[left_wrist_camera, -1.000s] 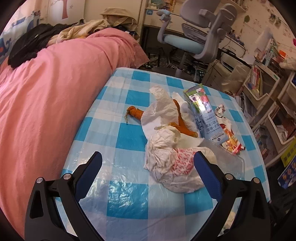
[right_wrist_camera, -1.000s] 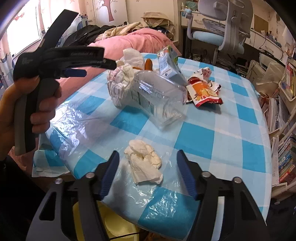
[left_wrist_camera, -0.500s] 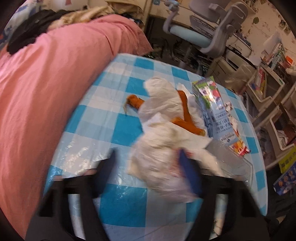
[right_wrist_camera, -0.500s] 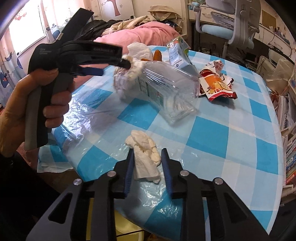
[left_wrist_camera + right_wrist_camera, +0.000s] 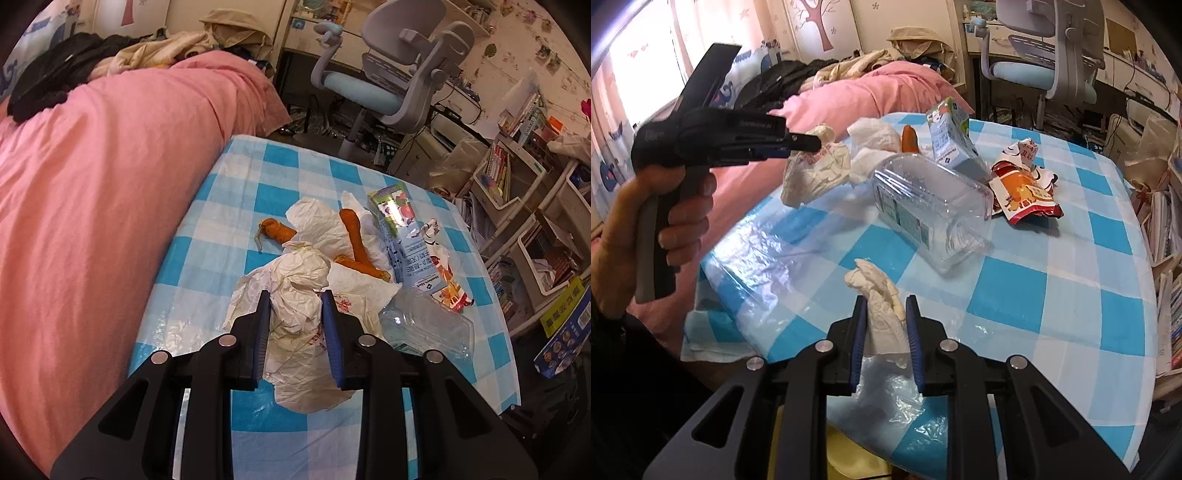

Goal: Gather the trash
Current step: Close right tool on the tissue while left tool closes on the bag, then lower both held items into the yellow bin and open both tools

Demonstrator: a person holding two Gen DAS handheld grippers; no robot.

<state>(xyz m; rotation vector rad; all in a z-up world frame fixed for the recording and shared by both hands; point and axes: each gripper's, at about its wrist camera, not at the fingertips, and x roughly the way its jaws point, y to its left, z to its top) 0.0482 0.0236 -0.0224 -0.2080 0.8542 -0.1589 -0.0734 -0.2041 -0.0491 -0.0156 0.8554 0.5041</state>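
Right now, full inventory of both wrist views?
wrapper: 1, white with red print, in left gripper
tissue: 1, white, in right gripper
plastic box: 1, clear, table centre
carton: 1, blue-green, behind box
snack bag: 1, red-orange, right of box
carrots: 2 visible, orange, on white paper
table: 1, blue-white check
bed: 1, pink, left
chair: 1, grey-blue, back
left gripper: shut
right gripper: shut

Sharp fisheye views, dark corners, overexposed window, tablecloth glare.
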